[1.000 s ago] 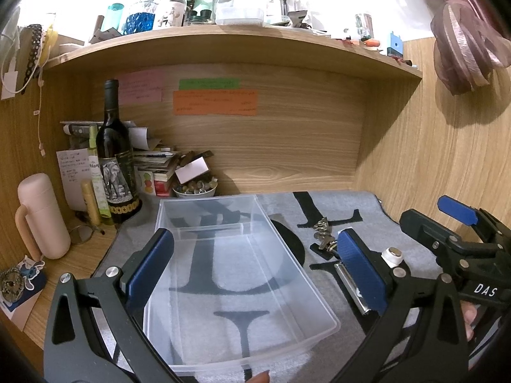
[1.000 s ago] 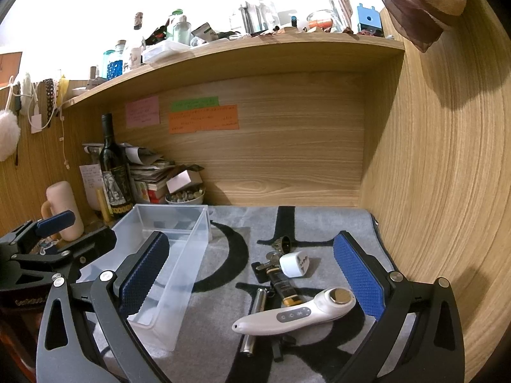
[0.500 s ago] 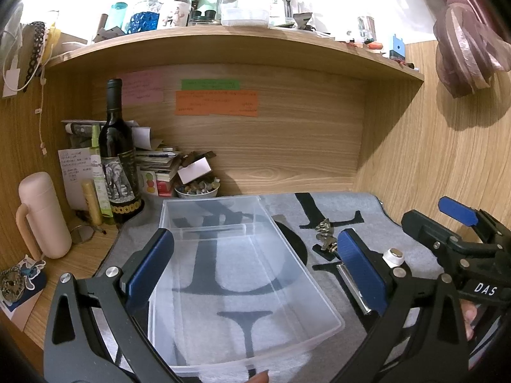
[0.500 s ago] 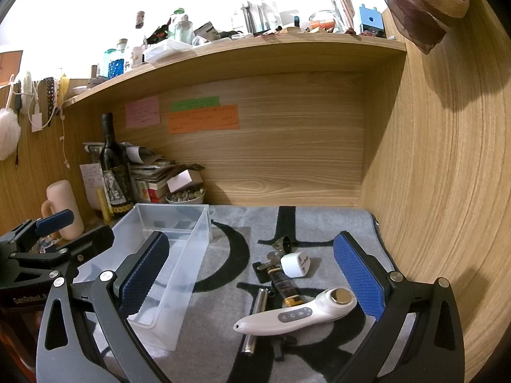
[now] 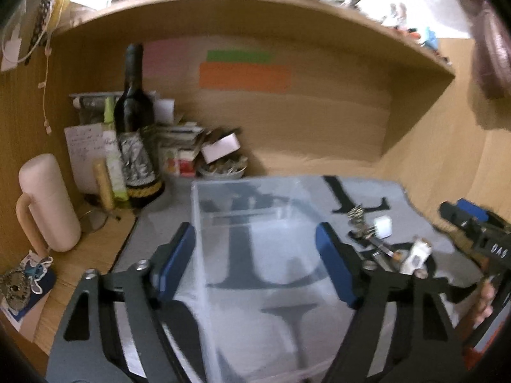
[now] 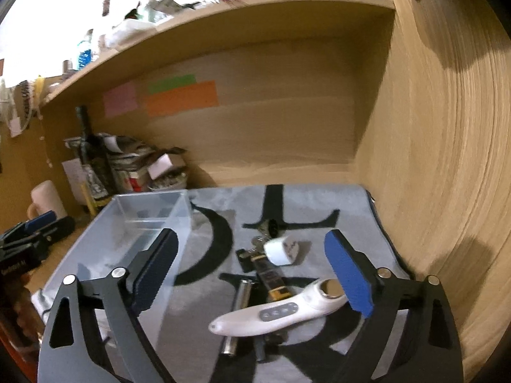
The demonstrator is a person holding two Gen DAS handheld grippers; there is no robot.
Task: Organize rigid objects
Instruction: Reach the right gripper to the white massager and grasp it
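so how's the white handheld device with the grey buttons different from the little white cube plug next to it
The long white handheld device with grey buttons is a curved wand with a round metal head; the small white cube plug adapter is short and blocky. The device lies nearest the right claw, across a metal cylinder; the adapter sits further back by the keys. Both are white, rigid, and outside the clear plastic bin.

This is a home desk nook, a lived-in corner of a bedroom or study. Wood-grain panels (image 6: 440, 146) wall it in under a shelf (image 5: 249, 3) crowded with bottles and jars. Coloured sticky notes (image 6: 180, 97) are stuck on the back panel. A wine bottle (image 5: 135, 127), stacked papers and boxes (image 5: 182, 146), a pink mug (image 5: 46, 204) and a grey lettered mat (image 6: 319, 210) fill the desk.
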